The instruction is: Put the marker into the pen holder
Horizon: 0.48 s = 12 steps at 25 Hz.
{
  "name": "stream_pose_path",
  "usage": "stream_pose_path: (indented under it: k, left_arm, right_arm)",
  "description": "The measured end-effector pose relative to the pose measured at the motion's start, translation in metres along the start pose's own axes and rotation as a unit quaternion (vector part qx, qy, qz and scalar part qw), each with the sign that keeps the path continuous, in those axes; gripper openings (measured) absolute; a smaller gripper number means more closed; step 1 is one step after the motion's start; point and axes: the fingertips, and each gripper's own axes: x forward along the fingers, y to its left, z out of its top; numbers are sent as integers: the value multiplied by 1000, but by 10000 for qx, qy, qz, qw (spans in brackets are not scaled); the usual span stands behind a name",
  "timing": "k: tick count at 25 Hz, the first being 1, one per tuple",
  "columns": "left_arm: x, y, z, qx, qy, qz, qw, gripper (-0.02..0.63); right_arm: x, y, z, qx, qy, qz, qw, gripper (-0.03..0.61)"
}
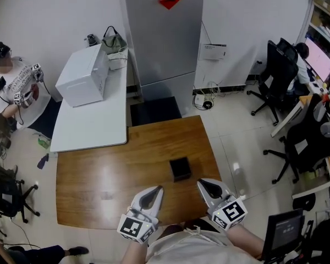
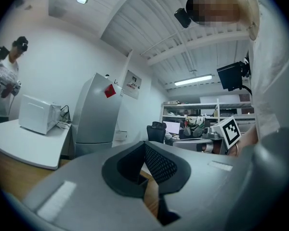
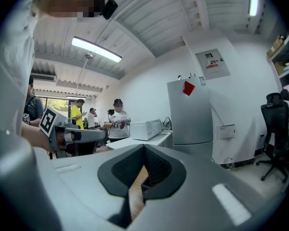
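A small black pen holder (image 1: 180,168) stands on the brown wooden table (image 1: 99,175), right of its middle. No marker shows in any view. My left gripper (image 1: 155,191) hovers over the table's front edge, just left of and nearer than the holder, its jaws together with nothing between them. My right gripper (image 1: 202,184) is close to the holder's right front, also shut and empty. The left gripper view (image 2: 145,146) and the right gripper view (image 3: 144,147) both point up into the room, with jaw tips meeting.
A white table (image 1: 93,120) with a white box-shaped appliance (image 1: 83,77) adjoins the wooden one at the back left. A grey cabinet (image 1: 162,37) stands behind. Office chairs (image 1: 275,76) and desks fill the right side. A person (image 1: 16,87) sits at far left.
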Motion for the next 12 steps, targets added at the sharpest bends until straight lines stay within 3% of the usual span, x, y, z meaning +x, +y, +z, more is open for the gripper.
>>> stream_pose_path:
  k: [5,12]
  left_arm:
    - [-14,-11,-15,-113,60,-149,9998,17]
    - [-42,-42,-19,-17,-20,32,10000,17]
  right_arm:
    - [-20,15,-13,139,51,-139,9998,2]
    - [-54,32,-16,82,4,-21,10000,2]
